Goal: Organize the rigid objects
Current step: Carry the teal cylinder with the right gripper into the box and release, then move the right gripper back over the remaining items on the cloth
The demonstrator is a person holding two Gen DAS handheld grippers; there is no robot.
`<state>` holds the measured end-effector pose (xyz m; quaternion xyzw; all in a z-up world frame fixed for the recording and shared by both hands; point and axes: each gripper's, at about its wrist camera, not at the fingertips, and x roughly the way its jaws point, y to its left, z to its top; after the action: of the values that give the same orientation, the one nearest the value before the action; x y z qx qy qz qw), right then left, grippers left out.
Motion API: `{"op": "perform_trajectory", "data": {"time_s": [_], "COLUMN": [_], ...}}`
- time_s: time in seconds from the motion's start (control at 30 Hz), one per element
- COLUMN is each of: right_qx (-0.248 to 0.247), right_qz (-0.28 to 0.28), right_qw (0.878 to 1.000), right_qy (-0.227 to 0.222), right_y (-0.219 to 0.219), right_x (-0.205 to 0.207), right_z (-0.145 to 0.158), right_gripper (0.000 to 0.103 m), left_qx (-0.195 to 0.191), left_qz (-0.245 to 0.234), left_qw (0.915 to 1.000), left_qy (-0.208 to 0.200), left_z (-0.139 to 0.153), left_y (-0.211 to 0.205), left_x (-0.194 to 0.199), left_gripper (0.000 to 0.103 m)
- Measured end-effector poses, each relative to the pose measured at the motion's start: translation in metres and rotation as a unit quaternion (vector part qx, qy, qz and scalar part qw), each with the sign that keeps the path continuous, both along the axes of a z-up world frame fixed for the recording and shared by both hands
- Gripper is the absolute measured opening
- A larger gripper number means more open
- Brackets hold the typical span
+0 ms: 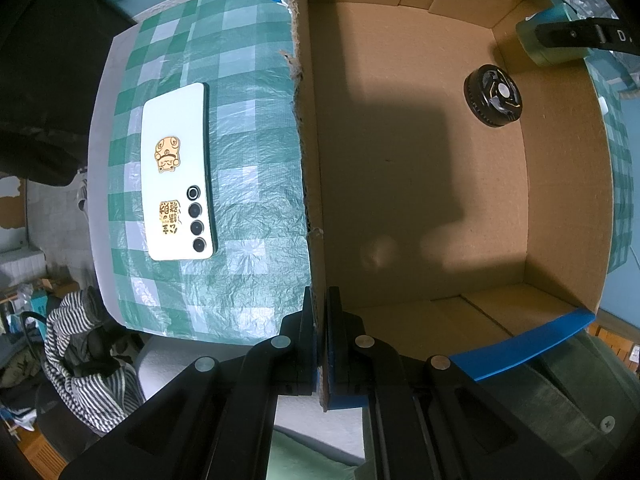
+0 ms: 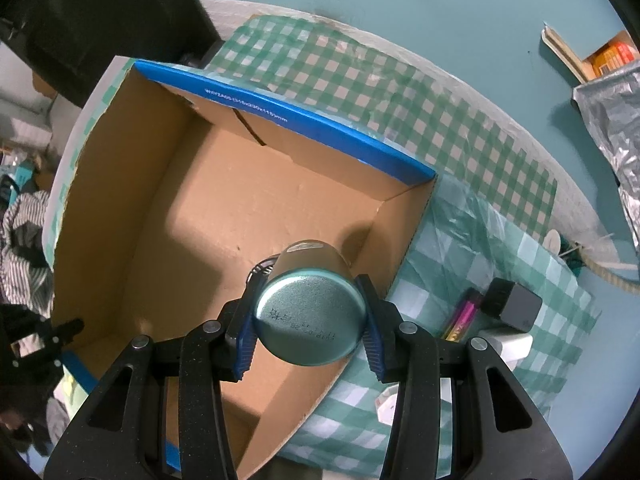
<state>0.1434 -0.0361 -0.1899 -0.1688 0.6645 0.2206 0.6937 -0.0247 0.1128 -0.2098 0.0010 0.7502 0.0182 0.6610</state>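
Note:
An open cardboard box (image 1: 560,184) with blue edges sits on a green checked tablecloth (image 1: 248,160); it also shows in the right wrist view (image 2: 120,184). My left gripper (image 1: 318,304) is shut on the box's near wall. A black round object (image 1: 493,94) lies on the box floor at the far right. My right gripper (image 2: 308,312) is shut on a green metal can (image 2: 310,312) and holds it over the box's right side; the can and gripper also show in the left wrist view (image 1: 540,42). A white phone (image 1: 180,172) lies on the cloth left of the box.
Right of the box on the cloth lie a pink and yellow lighter (image 2: 462,318), a black cube charger (image 2: 514,304) and a white block (image 2: 506,346). Striped clothing (image 1: 80,360) hangs beyond the table's edge. A foil bag (image 2: 612,132) stands at the far right.

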Motion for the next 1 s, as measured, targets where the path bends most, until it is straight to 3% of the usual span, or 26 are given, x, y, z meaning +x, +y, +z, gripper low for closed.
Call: {"op": "perform_trajectory", "data": {"time_s": [0.37,0.5,1.0], "right_qx": [0.019,0.025,0.034], "right_qz": [-0.013,-0.015,-0.011], "right_qw": [1.000,0.999,0.998], "right_qy": [-0.009,-0.019,-0.052], "right_y": [-0.004,-0.004,-0.019], "right_x": [0.004,0.002,-0.014], "right_z": [0.010,0.019,0.061], "right_gripper": [0.050,0.056,0.061], "left_qx": [0.000,0.000,0.000], "left_qz": [0.000,-0.001,0.000], "left_qw": [1.0000,1.0000,1.0000], "left_qy": [0.000,-0.001,0.000], "left_z": [0.000,0.000,0.001], "left_y": [0.000,0.000,0.000], "left_x": [0.000,0.000,0.001], "left_gripper": [0.004,0.004,0.003]}}
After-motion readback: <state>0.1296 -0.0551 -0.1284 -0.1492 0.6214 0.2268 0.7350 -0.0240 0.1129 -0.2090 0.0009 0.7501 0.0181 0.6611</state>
